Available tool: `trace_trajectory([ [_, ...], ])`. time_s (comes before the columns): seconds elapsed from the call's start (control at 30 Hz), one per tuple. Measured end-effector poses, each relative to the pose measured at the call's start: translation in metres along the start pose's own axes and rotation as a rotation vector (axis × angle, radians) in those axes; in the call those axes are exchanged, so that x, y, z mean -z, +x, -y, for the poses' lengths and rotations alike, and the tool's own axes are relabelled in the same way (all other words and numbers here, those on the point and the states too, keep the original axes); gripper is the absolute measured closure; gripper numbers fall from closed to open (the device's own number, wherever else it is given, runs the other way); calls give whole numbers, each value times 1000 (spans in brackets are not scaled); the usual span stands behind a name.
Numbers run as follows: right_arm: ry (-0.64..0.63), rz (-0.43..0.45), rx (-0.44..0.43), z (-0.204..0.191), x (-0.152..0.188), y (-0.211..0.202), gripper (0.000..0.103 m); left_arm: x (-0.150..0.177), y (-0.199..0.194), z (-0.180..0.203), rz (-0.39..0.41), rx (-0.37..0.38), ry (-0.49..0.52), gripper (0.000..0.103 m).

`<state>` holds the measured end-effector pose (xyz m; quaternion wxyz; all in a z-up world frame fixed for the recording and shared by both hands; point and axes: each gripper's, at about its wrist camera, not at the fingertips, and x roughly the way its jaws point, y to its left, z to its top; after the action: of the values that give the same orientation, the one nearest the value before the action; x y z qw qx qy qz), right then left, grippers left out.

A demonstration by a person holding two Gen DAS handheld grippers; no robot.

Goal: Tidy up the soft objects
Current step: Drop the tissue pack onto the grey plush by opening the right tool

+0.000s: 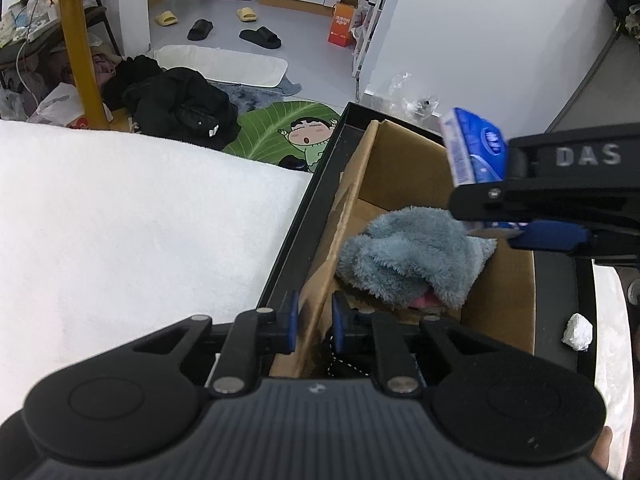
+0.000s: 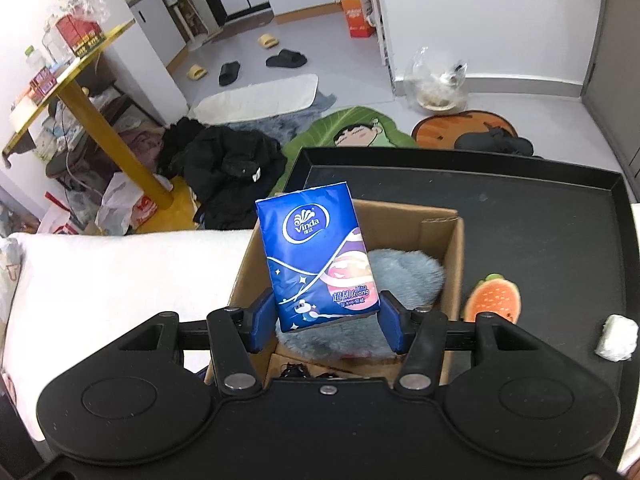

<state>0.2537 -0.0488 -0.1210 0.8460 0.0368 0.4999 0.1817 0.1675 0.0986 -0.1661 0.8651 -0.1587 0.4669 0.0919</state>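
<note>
Blue pads of the right gripper (image 2: 327, 322) clamp the lower sides of a tissue pack (image 2: 318, 258), holding it upright over the cardboard box (image 2: 450, 276); the left gripper (image 1: 314, 320) is pinched shut on the box's left wall. A sound step would be to lower the pack well inside before releasing — beside the grey-blue fluffy cloth (image 1: 408, 256), clear of the flap. Box and watermelon-slice toy (image 2: 494, 298) sit on the black tray (image 2: 552, 216), nearer its left edge. Pack reads "Vinda" and "Ultra Strong"; the right gripper's finger reads "DAS".
</note>
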Motion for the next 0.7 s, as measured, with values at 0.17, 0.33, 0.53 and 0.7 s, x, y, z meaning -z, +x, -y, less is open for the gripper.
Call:
trace_trajectory([
  [0.17,5,-2,-34,-5,-1,8,34,0,2,-3,-8,11,-9,87],
  [0.33,23,5,-47,3,1,4,34,-1,4,-5,-11,14,-16,87],
  [0.53,10,5,-31,16,6,-8,34,-1,4,-5,-7,13,-8,87],
  [0.7,-8,18,-26,27,11,-24,33,0,3,-3,-4,5,-2,87],
])
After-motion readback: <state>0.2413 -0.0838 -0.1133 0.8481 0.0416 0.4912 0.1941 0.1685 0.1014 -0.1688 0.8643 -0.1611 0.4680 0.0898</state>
